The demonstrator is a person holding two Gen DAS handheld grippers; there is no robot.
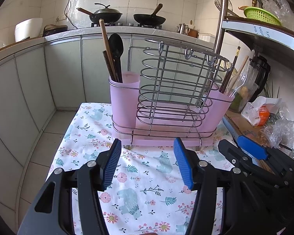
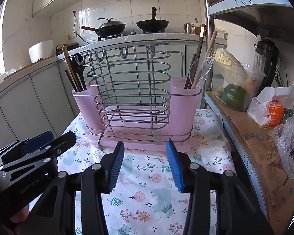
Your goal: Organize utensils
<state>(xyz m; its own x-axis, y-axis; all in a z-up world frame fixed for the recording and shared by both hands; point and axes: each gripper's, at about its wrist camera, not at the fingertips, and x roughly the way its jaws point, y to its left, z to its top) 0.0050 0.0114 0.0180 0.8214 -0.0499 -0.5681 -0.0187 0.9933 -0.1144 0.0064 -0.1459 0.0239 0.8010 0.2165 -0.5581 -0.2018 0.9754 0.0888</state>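
A pink utensil holder with a wire rack (image 1: 166, 105) (image 2: 135, 101) stands on a floral cloth. Its left cup holds a black spoon (image 1: 116, 47) (image 2: 78, 62) and wooden chopsticks (image 1: 105, 45) (image 2: 68, 64). Its right cup holds dark and light chopsticks (image 2: 200, 45) (image 1: 235, 62) plus clear plastic spoons (image 2: 203, 72) (image 1: 240, 84). My left gripper (image 1: 148, 143) hovers open just in front of the holder's base, nothing between its blue pads. My right gripper (image 2: 145, 145) is likewise open and empty before the base. Each gripper shows at the edge of the other's view.
The floral cloth (image 1: 139, 178) covers a small table with floor to its left. A shelf on the right carries a clear box of vegetables (image 2: 235, 86), a white bag (image 2: 270, 109) and plastic wrap. Two woks (image 2: 111, 27) sit on the stove behind.
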